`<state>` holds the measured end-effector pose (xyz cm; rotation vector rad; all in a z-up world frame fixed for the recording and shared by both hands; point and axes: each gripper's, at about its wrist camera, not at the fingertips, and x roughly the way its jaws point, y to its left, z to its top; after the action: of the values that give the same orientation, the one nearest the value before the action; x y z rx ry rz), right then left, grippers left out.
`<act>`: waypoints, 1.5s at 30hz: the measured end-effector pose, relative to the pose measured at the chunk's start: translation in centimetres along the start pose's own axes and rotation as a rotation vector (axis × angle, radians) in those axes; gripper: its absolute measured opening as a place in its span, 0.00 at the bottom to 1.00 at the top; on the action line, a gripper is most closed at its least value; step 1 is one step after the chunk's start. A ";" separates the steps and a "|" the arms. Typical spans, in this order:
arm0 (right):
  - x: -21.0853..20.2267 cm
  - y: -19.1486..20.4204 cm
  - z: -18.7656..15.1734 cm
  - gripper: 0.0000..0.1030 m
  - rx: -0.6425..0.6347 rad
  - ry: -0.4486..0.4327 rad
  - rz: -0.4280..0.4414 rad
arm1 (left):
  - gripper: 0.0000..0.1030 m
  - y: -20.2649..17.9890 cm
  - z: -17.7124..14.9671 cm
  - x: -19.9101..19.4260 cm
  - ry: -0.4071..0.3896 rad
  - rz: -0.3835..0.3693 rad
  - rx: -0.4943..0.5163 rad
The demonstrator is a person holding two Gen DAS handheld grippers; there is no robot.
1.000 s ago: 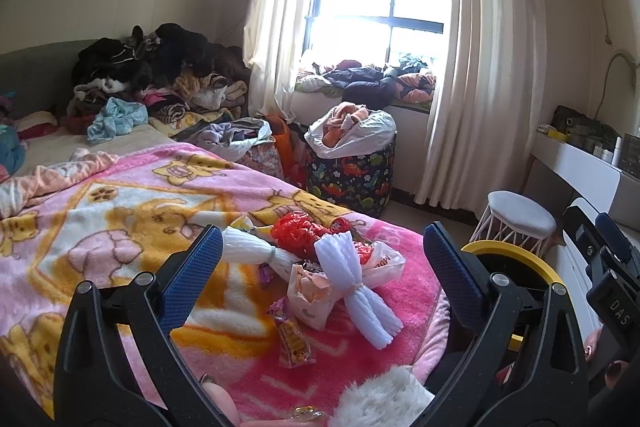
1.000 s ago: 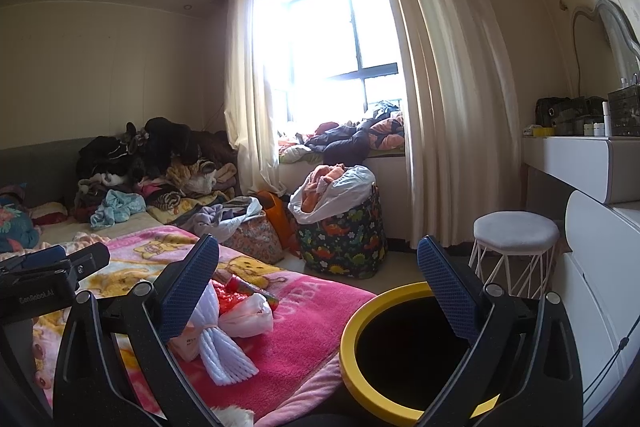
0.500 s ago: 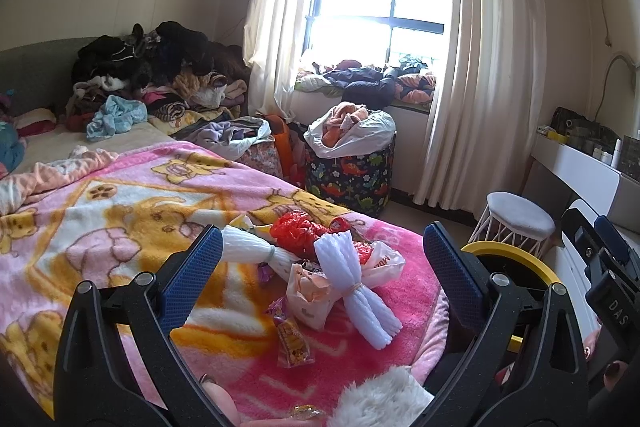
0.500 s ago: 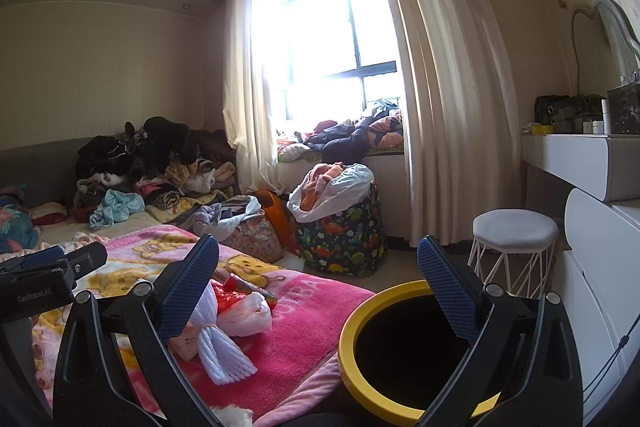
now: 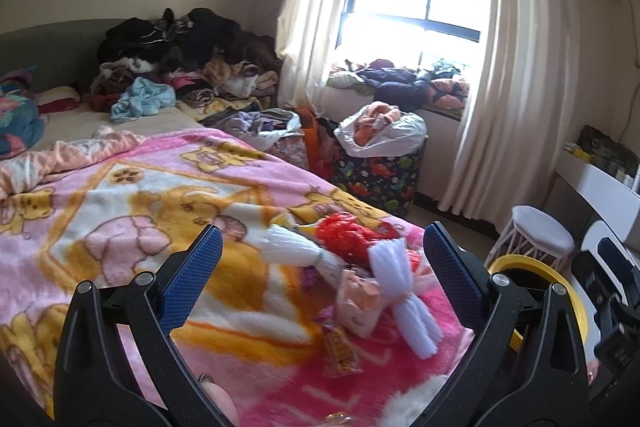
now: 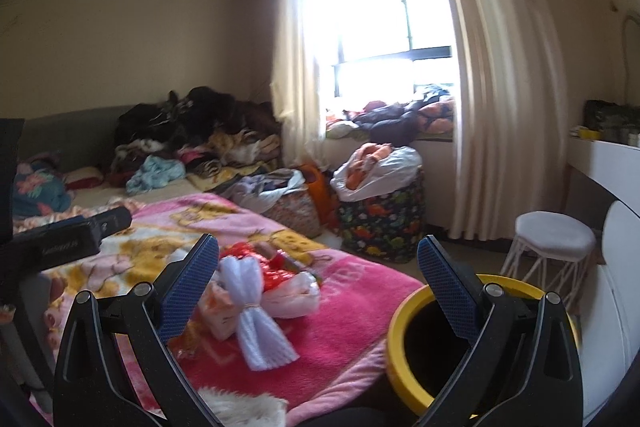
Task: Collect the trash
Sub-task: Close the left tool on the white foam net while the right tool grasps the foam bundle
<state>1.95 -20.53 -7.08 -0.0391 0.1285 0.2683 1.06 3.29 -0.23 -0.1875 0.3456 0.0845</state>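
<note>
A heap of trash lies on the pink cartoon blanket (image 5: 120, 211): two white foam fruit nets (image 5: 404, 291) (image 6: 256, 315), red netting (image 5: 348, 235), a pale plastic bag (image 6: 292, 291), a snack wrapper (image 5: 338, 351). A yellow-rimmed bin (image 6: 404, 339) stands on the floor by the bed corner; it also shows in the left wrist view (image 5: 536, 263). My left gripper (image 5: 320, 275) is open above the trash, holding nothing. My right gripper (image 6: 318, 287) is open, empty, between the trash and the bin.
A dinosaur-print basket (image 6: 380, 223) with a stuffed white bag stands under the window. A white stool (image 6: 552, 247) stands by the white dresser (image 6: 612, 167) at right. Clothes are piled (image 5: 180, 59) at the far end of the bed. Curtains hang behind.
Both views have shifted a little and blurred: both grippers are moving. The trash now sits more centred before the right gripper. Both stay open and empty.
</note>
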 end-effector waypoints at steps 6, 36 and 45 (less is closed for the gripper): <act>1.7 1.7 0.5 0.94 -0.026 0.032 0.070 | 0.90 2.3 0.3 0.4 -0.003 0.049 -0.033; 11.1 -0.1 -2.4 0.94 -0.012 0.361 0.173 | 0.89 5.3 -1.2 13.3 0.234 -0.139 -0.085; 13.8 2.4 -5.3 0.94 -0.101 0.512 0.241 | 0.89 8.6 -2.2 17.6 0.345 -0.168 -0.266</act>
<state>13.89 -14.88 -14.22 -0.1932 0.6313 0.5022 15.91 12.12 -9.78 -0.4961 0.6609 -0.0698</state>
